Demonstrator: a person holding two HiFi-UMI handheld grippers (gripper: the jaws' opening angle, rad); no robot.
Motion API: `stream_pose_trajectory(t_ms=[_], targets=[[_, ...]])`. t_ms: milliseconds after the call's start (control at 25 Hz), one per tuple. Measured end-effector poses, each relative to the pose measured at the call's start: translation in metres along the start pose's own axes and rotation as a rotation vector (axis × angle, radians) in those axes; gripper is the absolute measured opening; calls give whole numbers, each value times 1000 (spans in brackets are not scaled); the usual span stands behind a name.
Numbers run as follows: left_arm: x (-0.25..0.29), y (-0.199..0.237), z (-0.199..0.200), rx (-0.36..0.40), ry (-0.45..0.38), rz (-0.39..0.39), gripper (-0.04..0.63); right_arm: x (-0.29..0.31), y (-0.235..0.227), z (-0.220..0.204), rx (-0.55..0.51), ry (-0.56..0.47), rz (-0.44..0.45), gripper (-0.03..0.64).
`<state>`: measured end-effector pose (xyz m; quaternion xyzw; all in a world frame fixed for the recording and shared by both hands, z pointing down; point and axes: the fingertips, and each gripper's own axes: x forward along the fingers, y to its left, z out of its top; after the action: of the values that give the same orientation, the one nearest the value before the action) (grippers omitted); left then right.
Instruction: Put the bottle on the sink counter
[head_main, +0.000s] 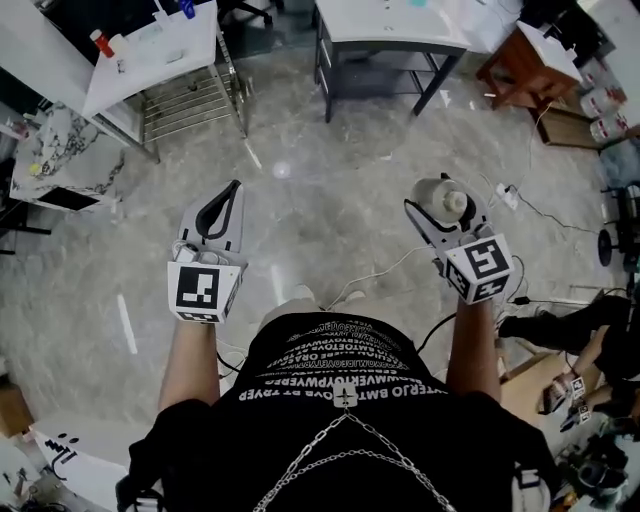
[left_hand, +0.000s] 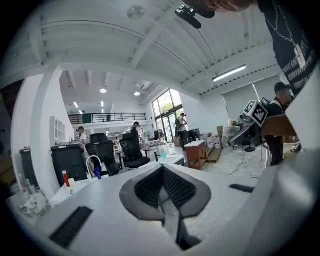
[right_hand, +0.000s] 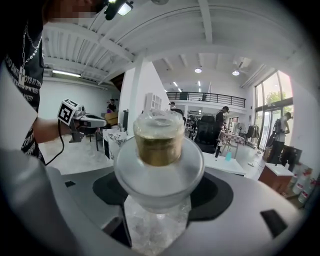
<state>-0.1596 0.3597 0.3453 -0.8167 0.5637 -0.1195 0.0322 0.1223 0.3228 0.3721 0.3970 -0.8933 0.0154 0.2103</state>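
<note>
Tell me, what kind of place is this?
Probably a big open workshop or test lab, not a home. A white sink counter stands loose on a stone floor. There are office chairs, and a balcony under a high ceiling.

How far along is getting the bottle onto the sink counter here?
Done: the bottle is picked up, clamped between the jaws of the right gripper. In hand: it is held above open floor, and the left gripper is shut and empty. Left: reach the sink counter, ahead and to the left, and set the bottle down on it.
</note>
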Motion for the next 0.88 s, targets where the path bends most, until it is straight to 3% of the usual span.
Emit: stream_pose_trajectory(t_ms=[400,880], targets=[[-5,23,-19,-52,-11,-24,6,19,35,16,-22,6,9,333],[52,27,-18,-30,10,-26,6,66,-9,22,-26,-5,54,333]])
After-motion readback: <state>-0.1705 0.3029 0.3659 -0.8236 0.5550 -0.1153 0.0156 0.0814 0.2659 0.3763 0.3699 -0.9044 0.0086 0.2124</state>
